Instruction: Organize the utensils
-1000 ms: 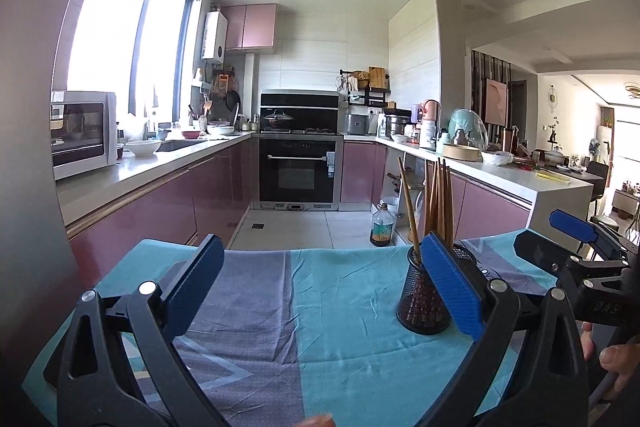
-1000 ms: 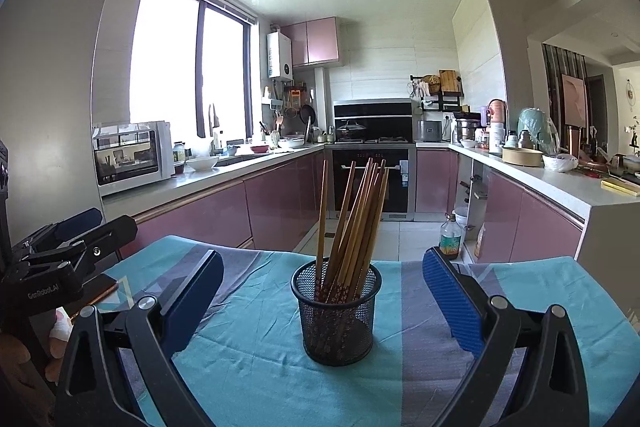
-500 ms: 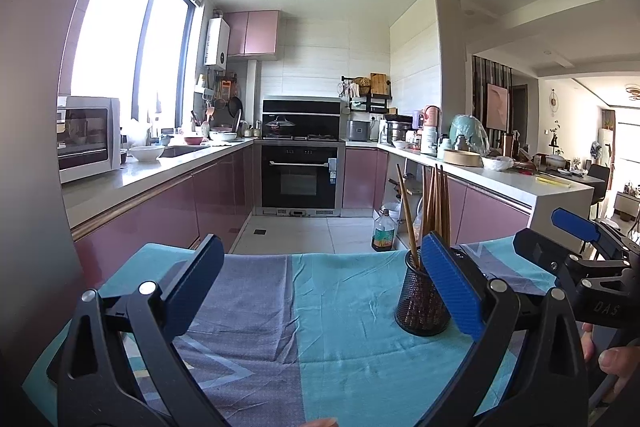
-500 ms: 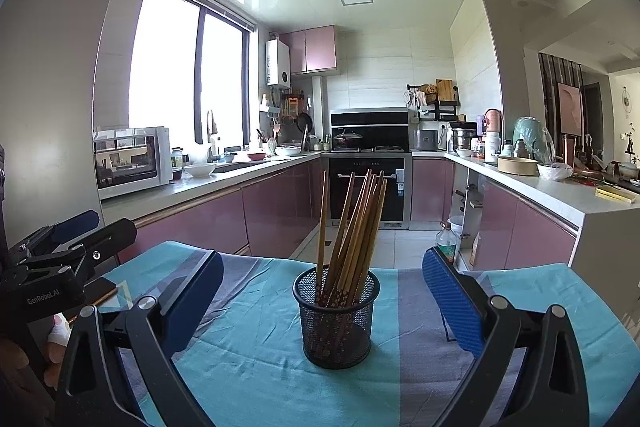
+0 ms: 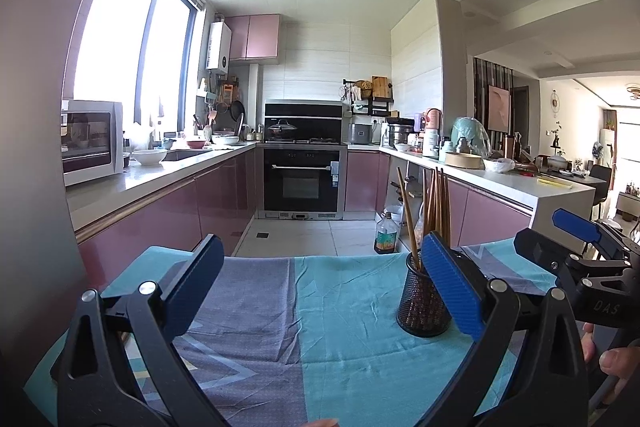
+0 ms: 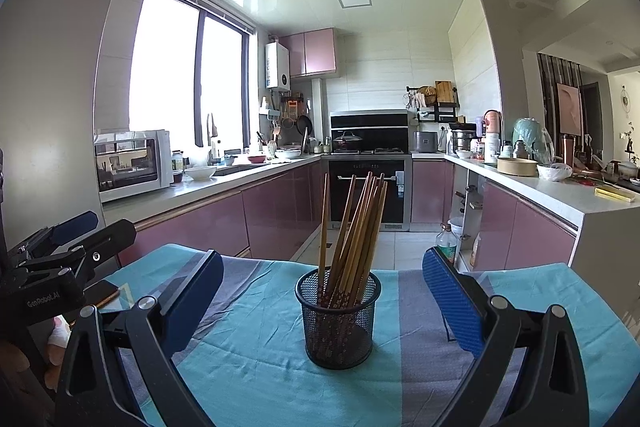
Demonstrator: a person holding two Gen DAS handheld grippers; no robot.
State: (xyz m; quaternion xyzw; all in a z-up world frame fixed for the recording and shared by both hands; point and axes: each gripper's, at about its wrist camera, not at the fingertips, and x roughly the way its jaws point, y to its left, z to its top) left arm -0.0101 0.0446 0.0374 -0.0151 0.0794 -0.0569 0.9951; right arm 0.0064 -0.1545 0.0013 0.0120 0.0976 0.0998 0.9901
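Observation:
A black mesh holder (image 6: 338, 319) stands upright on the teal and grey tablecloth (image 6: 256, 367), with several wooden chopsticks (image 6: 356, 223) leaning in it. My right gripper (image 6: 322, 301) is open and empty, its blue pads (image 6: 192, 301) wide apart, and the holder is centred just beyond them. My left gripper (image 5: 320, 287) is also open and empty. In the left wrist view the holder (image 5: 418, 303) sits to the right, partly hidden behind the right pad (image 5: 448, 283). Each gripper shows in the other's view: the right one (image 5: 576, 239), the left one (image 6: 60, 247).
A phone-like flat object (image 6: 102, 293) lies on the cloth at the left edge. A hand (image 5: 616, 363) holds the right gripper's handle. Beyond the table's far edge are the kitchen floor, a bottle (image 5: 386, 237), pink cabinets and an oven (image 5: 306, 179).
Both views have tilted up a little, so the room sits slightly lower in frame. Both grippers stay open and the holder has not moved.

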